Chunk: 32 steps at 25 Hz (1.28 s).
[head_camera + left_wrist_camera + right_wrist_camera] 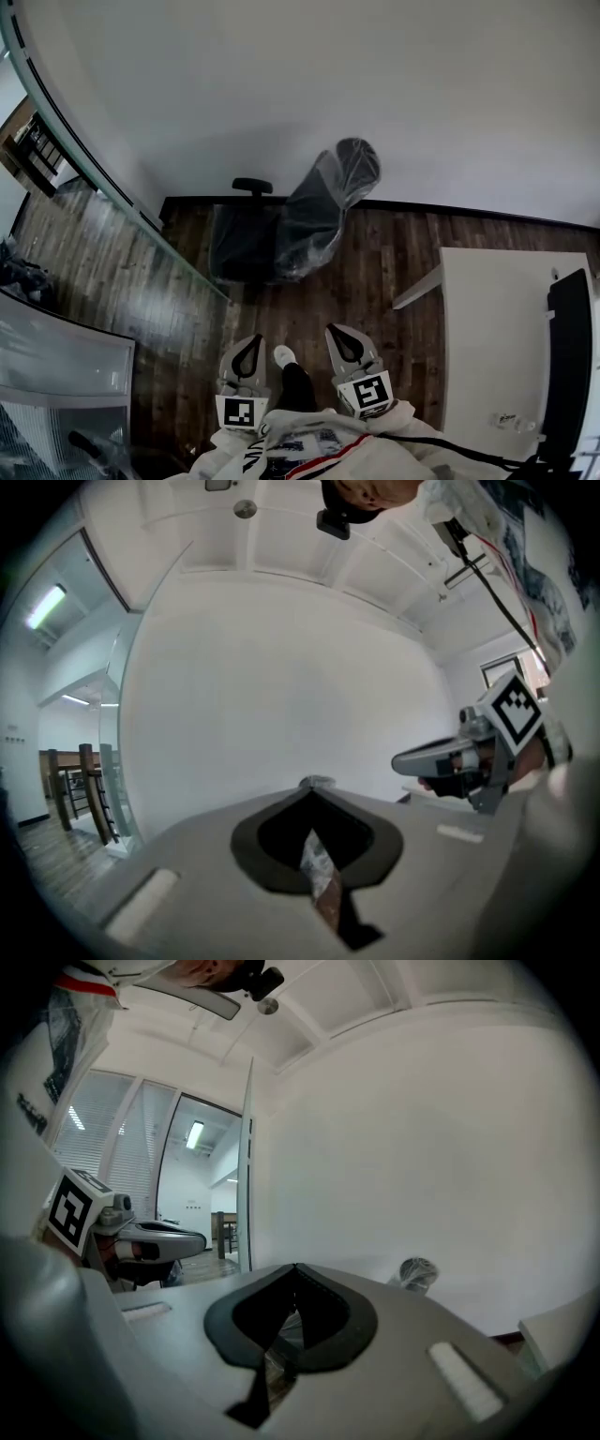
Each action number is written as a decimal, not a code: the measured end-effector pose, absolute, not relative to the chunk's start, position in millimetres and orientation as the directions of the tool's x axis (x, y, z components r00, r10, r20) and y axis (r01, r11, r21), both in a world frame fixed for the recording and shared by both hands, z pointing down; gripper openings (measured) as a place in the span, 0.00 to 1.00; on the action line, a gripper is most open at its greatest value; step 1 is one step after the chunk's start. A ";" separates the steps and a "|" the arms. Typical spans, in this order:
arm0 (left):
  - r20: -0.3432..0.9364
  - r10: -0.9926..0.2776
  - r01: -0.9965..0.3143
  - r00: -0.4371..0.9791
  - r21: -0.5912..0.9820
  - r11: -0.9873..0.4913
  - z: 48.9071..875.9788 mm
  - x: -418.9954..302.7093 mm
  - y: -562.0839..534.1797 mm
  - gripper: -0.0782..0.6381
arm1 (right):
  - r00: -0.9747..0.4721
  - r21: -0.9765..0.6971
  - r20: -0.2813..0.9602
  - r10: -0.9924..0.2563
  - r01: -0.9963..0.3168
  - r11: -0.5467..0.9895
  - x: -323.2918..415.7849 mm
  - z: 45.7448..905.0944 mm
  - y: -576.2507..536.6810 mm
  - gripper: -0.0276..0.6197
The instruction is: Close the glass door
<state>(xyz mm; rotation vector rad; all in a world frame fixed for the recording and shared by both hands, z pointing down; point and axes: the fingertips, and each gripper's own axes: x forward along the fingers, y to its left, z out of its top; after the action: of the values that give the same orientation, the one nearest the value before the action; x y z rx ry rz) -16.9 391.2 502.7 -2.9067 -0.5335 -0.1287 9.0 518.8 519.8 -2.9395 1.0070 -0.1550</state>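
Down by my waist, both grippers point out level over the dark wood floor (375, 262), side by side with my shoe (283, 355) between them. Left gripper (247, 341): jaws pressed together, tips meeting, and nothing caught in them. Right gripper (344, 334): same story, jaws closed tight and empty. Looking out from the left gripper view, I see the right one hanging just off to the side, marker cube up. Straight ahead of both tips there's the plain white wall (328, 84). Between me and that wall sits an office chair (300, 220) wrapped in clear plastic, its back tilted over to the right. Off to my right is a white table (487, 328), its corner jutting toward the chair. And the glass door (94, 178)? It's over on my left, its long edge slanting from the top corner of the head view down to the floor just left of the chair. Neither gripper is touching it, and it stands well apart from both.
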 end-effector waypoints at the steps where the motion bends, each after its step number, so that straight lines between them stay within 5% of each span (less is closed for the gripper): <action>1: 0.124 0.340 0.357 0.932 -0.166 -0.919 503.4 -5.3 384.0 0.11 | 0.778 -0.068 0.089 -0.622 -0.619 -0.783 20.1 518.2 508.5 0.05; 20: 0.124 0.072 0.089 0.990 -0.140 -0.986 491.9 142.8 195.7 0.11 | 0.553 -0.067 0.096 -0.828 -0.826 -0.559 198.0 522.2 295.2 0.05; 32: 0.126 -0.360 -0.343 0.925 -0.140 -0.929 486.7 188.6 90.5 0.11 | 0.126 -0.086 0.073 -0.989 -0.988 -0.132 279.9 494.5 151.2 0.05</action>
<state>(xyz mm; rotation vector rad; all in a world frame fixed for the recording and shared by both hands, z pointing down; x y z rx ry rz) 188.6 90.5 486.7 -2.9684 0.5435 -0.2264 279.9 151.2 494.5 -2.3444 2.0591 -0.1741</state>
